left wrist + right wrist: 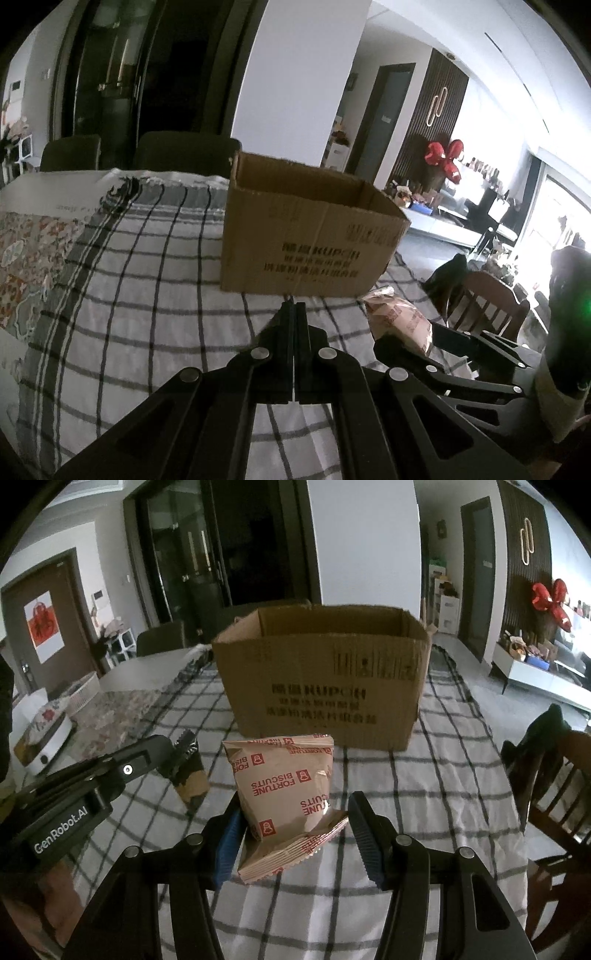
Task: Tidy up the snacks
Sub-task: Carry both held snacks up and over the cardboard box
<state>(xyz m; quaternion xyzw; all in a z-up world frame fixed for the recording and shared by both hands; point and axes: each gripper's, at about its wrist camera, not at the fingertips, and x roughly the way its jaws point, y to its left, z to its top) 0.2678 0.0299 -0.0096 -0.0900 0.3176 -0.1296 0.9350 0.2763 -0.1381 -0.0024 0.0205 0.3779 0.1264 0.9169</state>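
Right tool (295, 834) grips biscuit bag (284, 786); left tool (171, 755) clamps dark packet (190, 775); box (321, 675) ahead

A checked cloth (443, 775) covered the table (147, 672). Behind it stood a white pillar (362, 546) and dark glass doors (192, 554). Daylight flooded a window (554, 206) at the right.

Both fisheye views are dim, with black corners and lines that bend toward the rim. Daylight from a window (554, 221) at the right burns out to white glare. The cardboard box (325, 679) print looks soft, perhaps from slight motion blur.
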